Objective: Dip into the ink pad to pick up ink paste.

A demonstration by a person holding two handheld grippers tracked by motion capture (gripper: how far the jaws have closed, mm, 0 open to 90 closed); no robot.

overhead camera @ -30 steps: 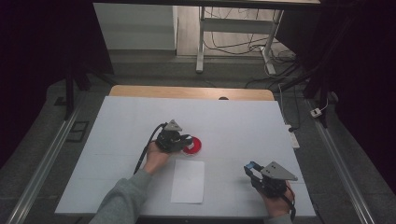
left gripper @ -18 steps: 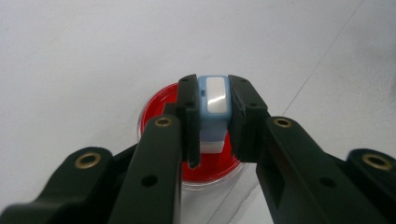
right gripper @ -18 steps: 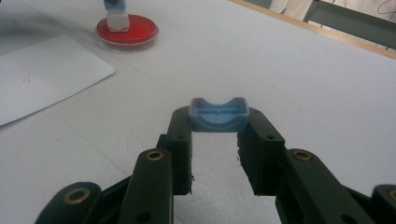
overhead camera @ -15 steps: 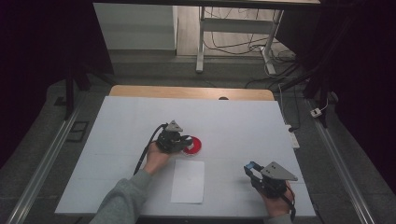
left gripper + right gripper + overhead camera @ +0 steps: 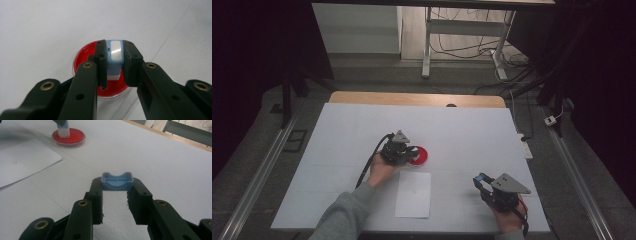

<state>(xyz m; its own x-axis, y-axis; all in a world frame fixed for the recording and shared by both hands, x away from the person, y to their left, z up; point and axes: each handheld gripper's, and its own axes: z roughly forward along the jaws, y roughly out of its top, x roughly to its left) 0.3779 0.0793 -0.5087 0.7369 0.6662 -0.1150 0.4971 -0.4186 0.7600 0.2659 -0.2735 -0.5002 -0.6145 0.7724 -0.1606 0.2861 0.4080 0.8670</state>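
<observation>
Black jaws of the left gripper [image 5: 113, 62] are clamped on a pale blue block with a white face [image 5: 114, 53]; it sits centre frame in the left gripper view, its lower white end hanging over a red round dish [image 5: 86, 56]. No writing readable on block or dish.

High view: left gripper [image 5: 404, 152] just left of centre, hand [image 5: 381, 172] behind it, grey sleeve [image 5: 343, 216] coming in from the bottom edge. Dish [image 5: 421, 156] lies right at the jaw tips, mid-frame. Whether the block's foot touches the red surface cannot be told.

Right gripper [image 5: 116, 187] is closed on a light blue cap-like piece with a curved cut-out in its top edge [image 5: 116, 182], centre of the right gripper view, held above the table. In the high view this gripper [image 5: 482, 181] sits lower right, well apart from the dish.

White sheet of paper [image 5: 413, 194] lies bottom centre of the high view, just below the dish; a faint small mark on it [image 5: 15, 162] is too small to read.

White table top [image 5: 472, 130] bears all of it, a wooden strip along its far edge.

Count: grippers two, blue pieces two, dish one, sheet one. Brands or labels: none legible.
</observation>
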